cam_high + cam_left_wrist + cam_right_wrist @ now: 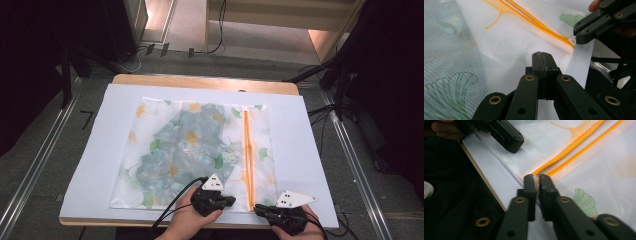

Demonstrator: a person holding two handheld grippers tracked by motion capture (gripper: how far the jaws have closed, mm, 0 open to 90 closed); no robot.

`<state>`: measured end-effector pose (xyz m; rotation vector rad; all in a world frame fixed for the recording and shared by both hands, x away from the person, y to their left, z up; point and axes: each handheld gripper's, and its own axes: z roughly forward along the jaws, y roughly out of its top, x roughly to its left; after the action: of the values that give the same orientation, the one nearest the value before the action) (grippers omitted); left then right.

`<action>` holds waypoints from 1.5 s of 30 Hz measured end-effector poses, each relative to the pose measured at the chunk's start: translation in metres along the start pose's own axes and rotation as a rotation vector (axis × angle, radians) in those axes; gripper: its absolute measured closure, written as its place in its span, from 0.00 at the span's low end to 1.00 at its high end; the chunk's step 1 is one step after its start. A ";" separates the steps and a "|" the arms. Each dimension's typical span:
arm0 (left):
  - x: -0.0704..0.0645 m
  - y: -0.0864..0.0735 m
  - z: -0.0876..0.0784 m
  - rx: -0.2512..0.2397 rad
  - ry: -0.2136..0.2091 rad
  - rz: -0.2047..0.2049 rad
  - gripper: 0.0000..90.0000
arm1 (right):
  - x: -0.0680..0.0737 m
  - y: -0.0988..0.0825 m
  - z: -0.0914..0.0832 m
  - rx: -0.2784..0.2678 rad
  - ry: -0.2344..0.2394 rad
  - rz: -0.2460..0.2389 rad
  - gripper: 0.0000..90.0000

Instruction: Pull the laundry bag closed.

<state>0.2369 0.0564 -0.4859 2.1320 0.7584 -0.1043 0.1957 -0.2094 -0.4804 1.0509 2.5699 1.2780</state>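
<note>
A white mesh laundry bag [145, 125] printed with ginkgo leaves lies flat with a blue flowered garment [185, 145] inside. Its orange zipper [247, 150] runs toward the near edge. My right gripper [536, 178] is shut on the small white zipper pull [535, 178] at the zipper's near end; the left gripper view shows that right gripper [577, 37] with the pull [573, 40] at its tip. My left gripper [543, 56] is shut, its tip resting on the bag's near edge left of the zipper. Whether it pinches mesh I cannot tell.
The bag lies on a white sheet [305, 145] covering a wooden table [200, 81]. My hands sit at the table's near edge. Metal floor rails [40, 160] run along both sides, with cables and dark stands [345, 75] at the back right.
</note>
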 end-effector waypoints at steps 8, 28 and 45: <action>0.001 0.000 0.000 0.002 -0.002 -0.005 1.00 | 0.001 0.003 -0.003 -0.031 0.001 -0.003 1.00; -0.003 0.000 0.001 -0.001 0.004 0.005 1.00 | -0.002 0.017 0.011 -0.093 0.031 0.080 1.00; -0.007 0.001 0.002 0.004 0.000 0.014 0.99 | -0.005 0.014 0.016 -0.060 0.053 0.130 1.00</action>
<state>0.2321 0.0503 -0.4841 2.1404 0.7435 -0.0987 0.2129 -0.1959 -0.4817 1.2062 2.5204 1.4214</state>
